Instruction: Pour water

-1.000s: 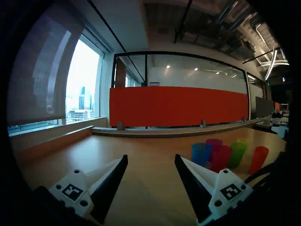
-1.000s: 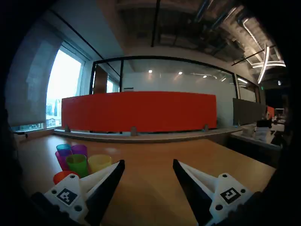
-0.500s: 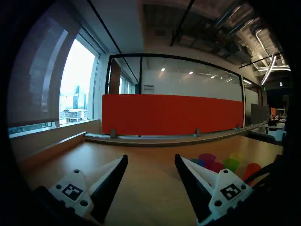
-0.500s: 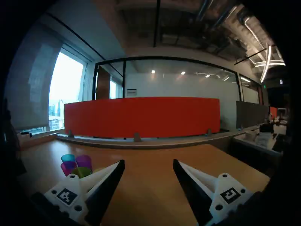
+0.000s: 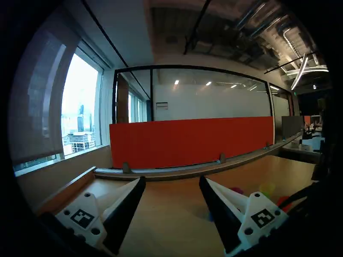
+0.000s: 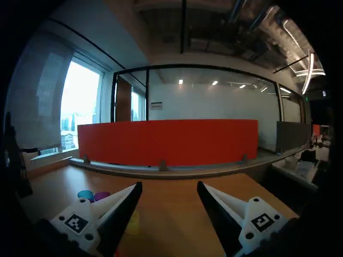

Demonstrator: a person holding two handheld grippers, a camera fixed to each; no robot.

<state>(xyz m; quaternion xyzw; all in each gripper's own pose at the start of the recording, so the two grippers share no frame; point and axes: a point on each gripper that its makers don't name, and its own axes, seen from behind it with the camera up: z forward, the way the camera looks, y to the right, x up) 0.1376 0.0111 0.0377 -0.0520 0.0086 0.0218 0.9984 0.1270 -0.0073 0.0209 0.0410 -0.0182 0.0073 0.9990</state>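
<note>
1. Wooden desk [image 6: 171, 210] bearing coloured cups [image 6: 85, 195], partly hidden behind one finger of right gripper [image 6: 169, 183]; jaws spread, gripping nothing.
2. Left gripper [image 5: 172, 178] low over desk, coloured cups just beyond one finger; jaws likewise spread, empty.
3. Beyond: orange partition [image 5: 193, 141], glass wall [image 5: 210, 100], bright window [image 5: 79, 120].

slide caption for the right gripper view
Open right gripper looking across a wooden table, coloured cups behind one finger.

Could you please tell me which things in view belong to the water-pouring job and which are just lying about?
For the job: blue cup, purple cup and yellow cup, partly behind a finger of the right gripper; left gripper; both grippers open, empty.
Just there: red partition, window, wooden table.
</note>
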